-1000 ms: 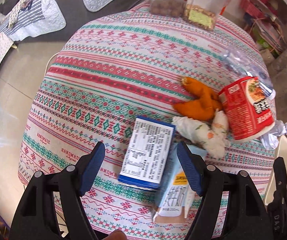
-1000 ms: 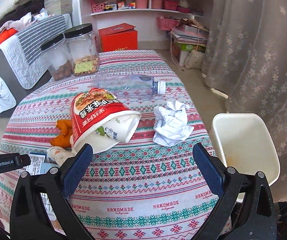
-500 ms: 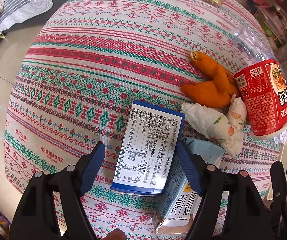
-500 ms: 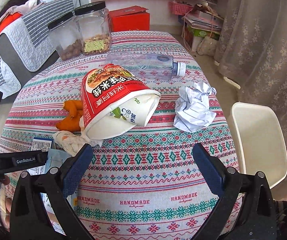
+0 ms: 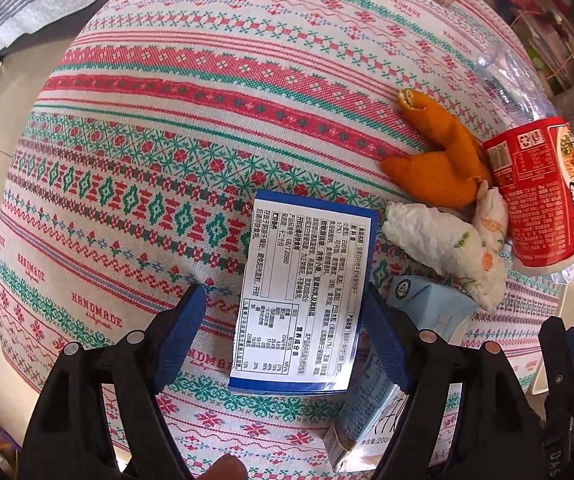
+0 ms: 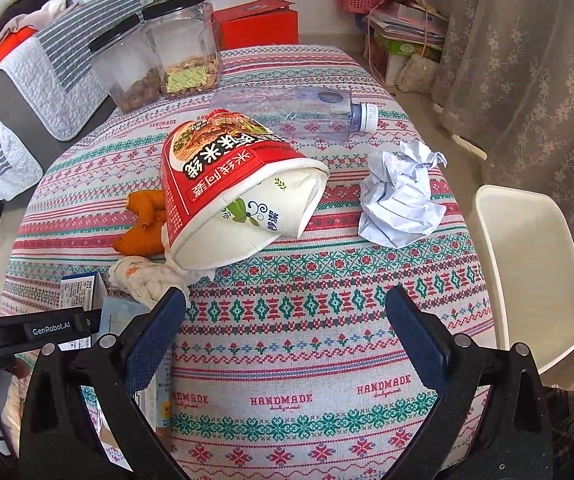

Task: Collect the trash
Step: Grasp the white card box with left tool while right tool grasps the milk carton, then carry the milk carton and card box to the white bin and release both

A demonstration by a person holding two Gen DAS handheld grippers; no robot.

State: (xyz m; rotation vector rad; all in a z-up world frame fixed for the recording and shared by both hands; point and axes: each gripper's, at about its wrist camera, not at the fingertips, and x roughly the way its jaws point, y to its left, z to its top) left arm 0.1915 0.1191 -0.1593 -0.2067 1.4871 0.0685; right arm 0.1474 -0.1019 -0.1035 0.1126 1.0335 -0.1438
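Left gripper (image 5: 283, 332) points straight down at the table, jaws opening, with the blue box (image 5: 303, 300) sitting between the blue pads (image 5: 177, 340), label side up. Can't see the pads pressing on it. A light-blue milk carton (image 5: 371, 408) pokes out from under the box at lower right. Right of centre there's a wadded tissue (image 5: 447, 248), orange peel (image 5: 435, 160) above it, and a red noodle cup (image 5: 543, 192) on its side at the right edge. The patterned cloth (image 5: 167, 140) covers everything else.
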